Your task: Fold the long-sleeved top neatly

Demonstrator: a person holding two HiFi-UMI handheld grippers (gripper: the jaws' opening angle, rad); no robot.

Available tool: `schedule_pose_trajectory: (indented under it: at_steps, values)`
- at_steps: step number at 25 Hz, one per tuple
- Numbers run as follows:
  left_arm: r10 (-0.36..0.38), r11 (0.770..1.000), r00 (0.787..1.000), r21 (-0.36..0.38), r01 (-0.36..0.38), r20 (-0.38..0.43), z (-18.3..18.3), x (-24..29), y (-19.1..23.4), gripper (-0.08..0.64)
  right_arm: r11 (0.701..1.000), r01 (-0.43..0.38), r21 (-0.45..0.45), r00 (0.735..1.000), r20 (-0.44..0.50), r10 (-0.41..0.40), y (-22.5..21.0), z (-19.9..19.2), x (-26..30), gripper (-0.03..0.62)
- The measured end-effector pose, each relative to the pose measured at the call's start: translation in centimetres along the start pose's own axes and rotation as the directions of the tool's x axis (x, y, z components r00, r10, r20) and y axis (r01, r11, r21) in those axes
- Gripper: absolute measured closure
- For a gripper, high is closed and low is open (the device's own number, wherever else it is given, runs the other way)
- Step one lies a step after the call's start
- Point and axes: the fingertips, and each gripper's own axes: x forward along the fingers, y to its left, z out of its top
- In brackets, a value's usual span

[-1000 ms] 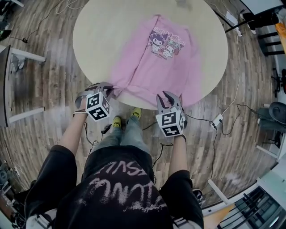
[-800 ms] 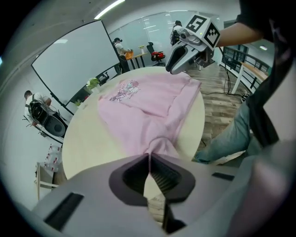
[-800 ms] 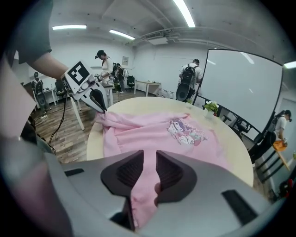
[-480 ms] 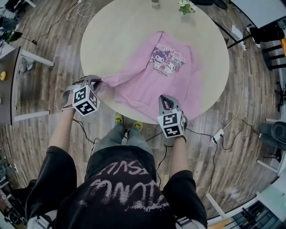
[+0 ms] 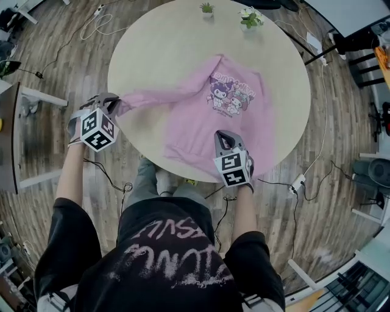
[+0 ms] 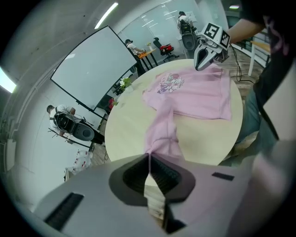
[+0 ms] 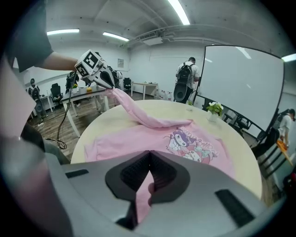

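A pink long-sleeved top [image 5: 207, 116] with a cartoon print lies flat on the round beige table [image 5: 158, 49]. My left gripper [image 5: 113, 100] is off the table's left edge, shut on the cuff of the left sleeve [image 6: 162, 129], which stretches taut from the body to the jaws. My right gripper [image 5: 224, 135] rests at the near hem, shut on a fold of pink cloth that hangs between its pads [image 7: 138, 203]. The left gripper view shows my own left gripper [image 6: 149, 155] and the right gripper [image 6: 198, 68] on the hem. From the right gripper [image 7: 149, 152], the left gripper [image 7: 112, 88] shows lifting the sleeve.
Two small potted plants [image 5: 207, 8] [image 5: 251, 16] stand at the table's far edge. Cables and a power strip [image 5: 297, 183] lie on the wood floor. A desk [image 5: 12, 122] stands at the left, chairs at the right. The person's legs are against the near rim.
My left gripper has moved left and up with the cuff, drawing the sleeve out straight. My right gripper has gone from open to shut on the hem and shifted onto the table.
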Motion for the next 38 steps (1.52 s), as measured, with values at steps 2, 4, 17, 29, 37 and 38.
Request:
schedule_pose_trajectory:
  at_steps: [2, 4, 17, 29, 37, 38]
  values:
    - [0.002, 1.000, 1.000, 0.013, -0.002, 0.019, -1.1, 0.6, 2.1, 0.537, 1.000, 0.019, 0.015, 1.000, -0.007, -0.019, 0.5, 1.3, 1.1, 0.586]
    - [0.003, 1.000, 0.999, 0.017, -0.004, 0.040, -2.3, 1.2, 4.3, 0.537, 0.999, 0.033, 0.029, 0.999, -0.019, -0.032, 1.3, 2.7, 2.3, 0.586]
    - [-0.037, 0.999, 0.991, -0.008, 0.039, 0.132, -9.3, 7.7, 17.2, 0.537, 0.993, 0.097, 0.071, 0.988, -0.126, -0.088, 6.1, 9.3, 7.7, 0.586]
    - [-0.196, 0.981, 0.975, 0.010, 0.196, 0.105, -12.0, 16.6, 12.8, 0.528, 0.992, 0.086, 0.089, 0.972, -0.228, -0.064, 5.6, 7.8, 11.0, 0.586]
    - [-0.240, 0.954, 0.965, -0.161, 0.254, 0.104, -18.0, 17.7, 9.7, 0.449, 0.998, 0.030, 0.059, 0.966, -0.257, -0.014, 7.4, 10.4, 15.3, 0.586]
    - [-0.242, 0.948, 0.964, -0.183, 0.260, 0.115, -18.3, 17.5, 9.4, 0.434, 0.998, 0.024, 0.056, 0.966, -0.257, -0.009, 7.6, 10.8, 15.8, 0.586]
